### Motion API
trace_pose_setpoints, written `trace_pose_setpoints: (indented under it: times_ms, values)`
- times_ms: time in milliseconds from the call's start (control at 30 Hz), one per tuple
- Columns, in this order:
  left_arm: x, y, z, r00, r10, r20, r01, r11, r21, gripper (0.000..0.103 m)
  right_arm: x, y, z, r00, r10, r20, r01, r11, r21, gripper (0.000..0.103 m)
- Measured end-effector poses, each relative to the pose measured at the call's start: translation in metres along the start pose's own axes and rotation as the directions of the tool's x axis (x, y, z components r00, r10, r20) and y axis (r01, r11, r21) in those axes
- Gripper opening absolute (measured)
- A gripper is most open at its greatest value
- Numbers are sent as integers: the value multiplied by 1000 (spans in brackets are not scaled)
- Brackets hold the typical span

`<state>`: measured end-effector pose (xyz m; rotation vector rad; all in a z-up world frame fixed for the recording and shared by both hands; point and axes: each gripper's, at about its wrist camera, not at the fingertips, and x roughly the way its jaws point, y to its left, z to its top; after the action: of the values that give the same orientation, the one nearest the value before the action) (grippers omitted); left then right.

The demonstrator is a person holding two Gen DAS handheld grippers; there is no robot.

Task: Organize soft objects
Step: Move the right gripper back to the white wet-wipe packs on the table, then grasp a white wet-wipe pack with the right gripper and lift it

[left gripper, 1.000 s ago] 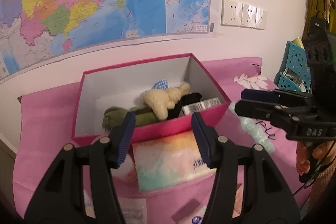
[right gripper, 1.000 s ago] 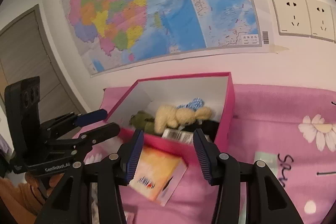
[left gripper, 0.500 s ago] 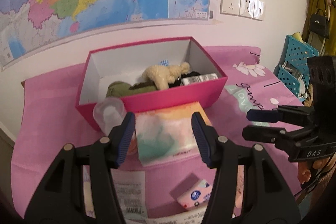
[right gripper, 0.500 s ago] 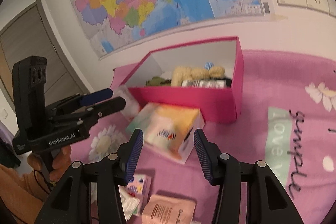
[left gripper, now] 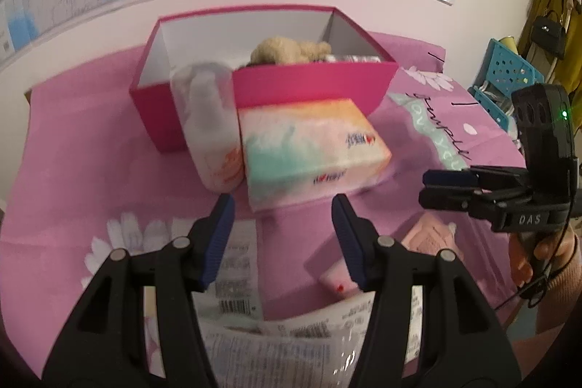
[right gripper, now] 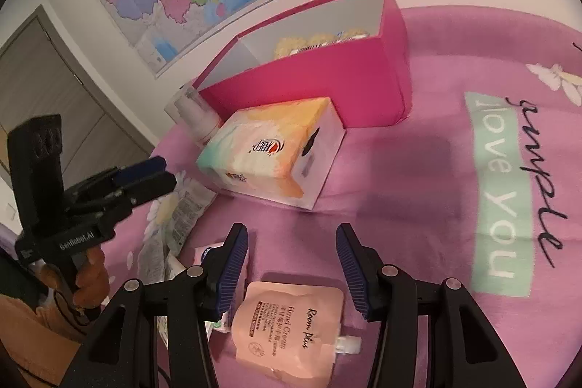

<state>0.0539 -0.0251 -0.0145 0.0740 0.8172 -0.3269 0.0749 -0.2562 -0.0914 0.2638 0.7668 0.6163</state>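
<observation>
Both our grippers hang with jaws apart and nothing between them. Our right gripper hovers over the peach hand cream pouch at 6 o'clock, likely our next pick. Our left gripper faces the tissue pack at 12 o'clock, which lies against the pink box. That box already holds a plush toy, so we judge it the collecting place.

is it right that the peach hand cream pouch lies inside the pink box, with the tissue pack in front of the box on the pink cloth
Not quite. The hand cream pouch is not in the pink box; it lies on the pink cloth, near the right tool, as the right wrist view shows. The tissue pack does sit in front of the box on the cloth.
</observation>
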Motion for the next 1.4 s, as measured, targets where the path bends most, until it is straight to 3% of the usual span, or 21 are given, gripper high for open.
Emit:
trace_pose_setpoints:
  times_ms: [433, 600, 833, 933, 1000, 1067, 1133, 1267, 1400]
  values:
    - [-13, 8, -40, 990, -120, -70, 119, 993, -11, 57, 2, 22, -16, 992, 100, -71, -102, 994, -31, 52]
    - [-20, 16, -49, 988, -135, -77, 133, 991, -32, 57, 0, 47, -37, 975, 162, -151, -176, 981, -86, 52]
    - [-16, 21, -57, 986, -140, -92, 133, 988, -73, 57, 13, 65, -64, 945, 207, -254, -231, 971, -67, 51]
    - [-17, 19, -57, 987, -137, -89, 131, 989, -68, 57, 20, 67, -66, 946, 207, -248, -228, 972, -56, 30]
    - [-19, 20, -55, 987, -139, -84, 133, 989, -69, 57, 17, 66, -66, 950, 207, -233, -224, 974, -46, 26]
    - [-20, 21, -55, 987, -141, -80, 135, 988, -72, 57, 7, 63, -62, 959, 204, -197, -216, 975, -44, 12]
    - [-20, 23, -54, 986, -146, -78, 140, 987, -82, 57, -1, 61, -56, 968, 199, -154, -207, 978, -40, 7]
    - [-18, 23, -55, 986, -145, -84, 138, 987, -82, 57, -21, 46, -40, 984, 172, -55, -174, 984, -28, 6]
    - [-15, 24, -59, 984, -143, -105, 134, 987, -85, 57, -16, 39, -41, 982, 169, -88, -170, 985, 3, 15]
